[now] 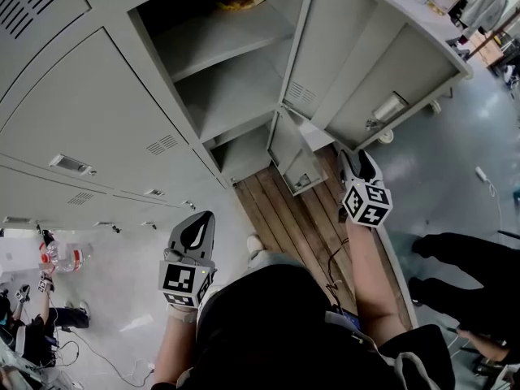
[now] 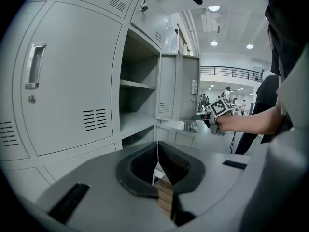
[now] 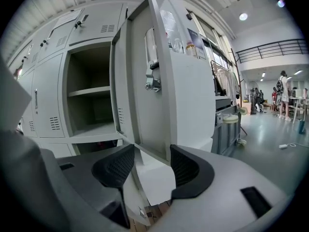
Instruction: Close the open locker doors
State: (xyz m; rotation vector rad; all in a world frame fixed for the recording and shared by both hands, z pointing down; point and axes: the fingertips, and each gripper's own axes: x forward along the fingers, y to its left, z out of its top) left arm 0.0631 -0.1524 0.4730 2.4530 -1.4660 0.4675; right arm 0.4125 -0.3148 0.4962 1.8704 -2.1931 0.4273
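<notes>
At the right gripper (image 3: 152, 163), tall locker door (image 3: 183, 95) upright, swung outward.

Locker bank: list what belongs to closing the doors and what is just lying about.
Job:
tall open locker door
small open door below it
right gripper, open, at the tall door's bottom edge
left gripper, shut

Lying about:
yellow item on the top shelf
plastic bottle on the floor

Pale grey lockers (image 1: 97, 112), brown striped plank floor (image 1: 302, 227), a yellow item (image 1: 241, 2).
</notes>
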